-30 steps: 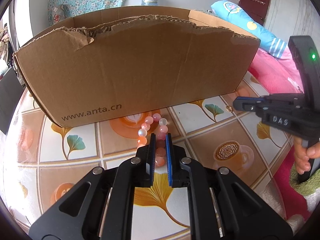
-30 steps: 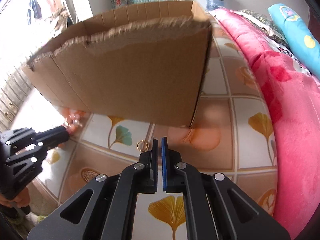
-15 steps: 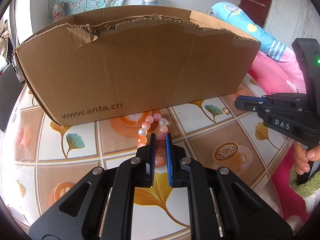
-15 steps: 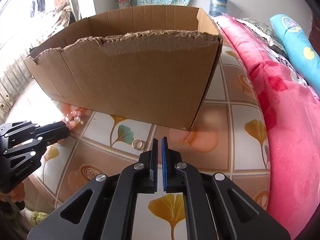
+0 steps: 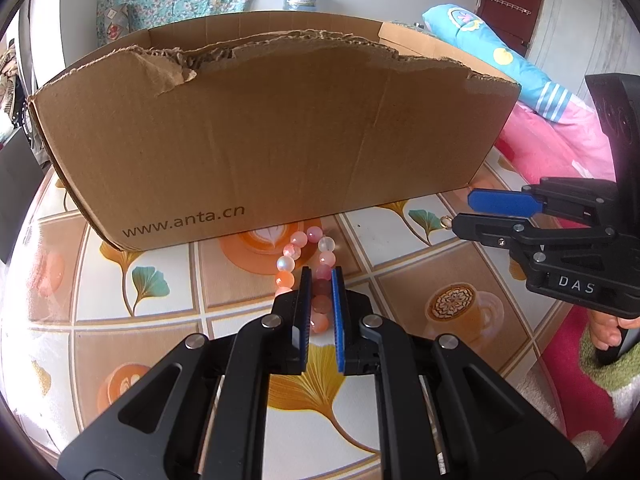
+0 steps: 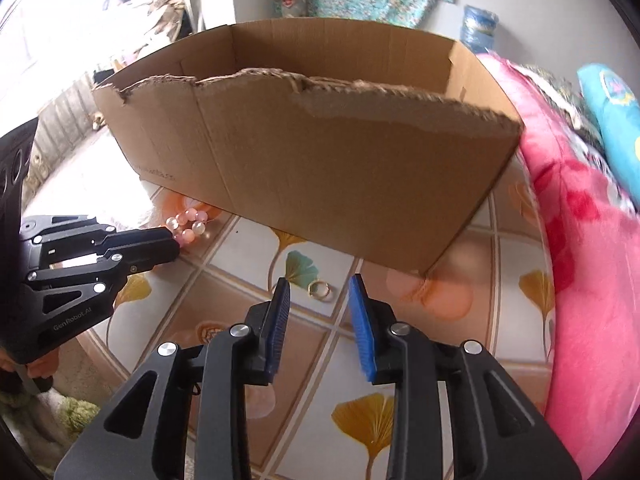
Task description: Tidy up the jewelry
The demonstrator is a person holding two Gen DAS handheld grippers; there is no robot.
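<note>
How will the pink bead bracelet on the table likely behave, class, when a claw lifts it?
The bead bracelet is separate round beads in a loop, so it probably hangs floppy. The glossy beads may slip between the left claw pads. Being small, it is likely light.

Left gripper (image 5: 319, 280) closed on the near side of a pink and peach bead bracelet (image 5: 306, 256), beads caught between its blue pads, far side of the loop lying on the table (image 5: 160, 320). Tabletop patterned with ginkgo leaves and coffee cups. Torn-topped cardboard box (image 5: 272, 140), printed "www.anta.cn", standing just behind the bracelet and spanning most of the table's far side. Right gripper (image 5: 466, 212), marked "DAS", entering from the right edge, jaws opening with nothing between them, tips just beside a small gold ring (image 5: 445, 222) near the box's right corner. Fingers (image 5: 608, 332) gripping its handle at lower right. Pink bedding (image 5: 560, 148) and blue pillow (image 5: 496, 52) beyond.
</note>
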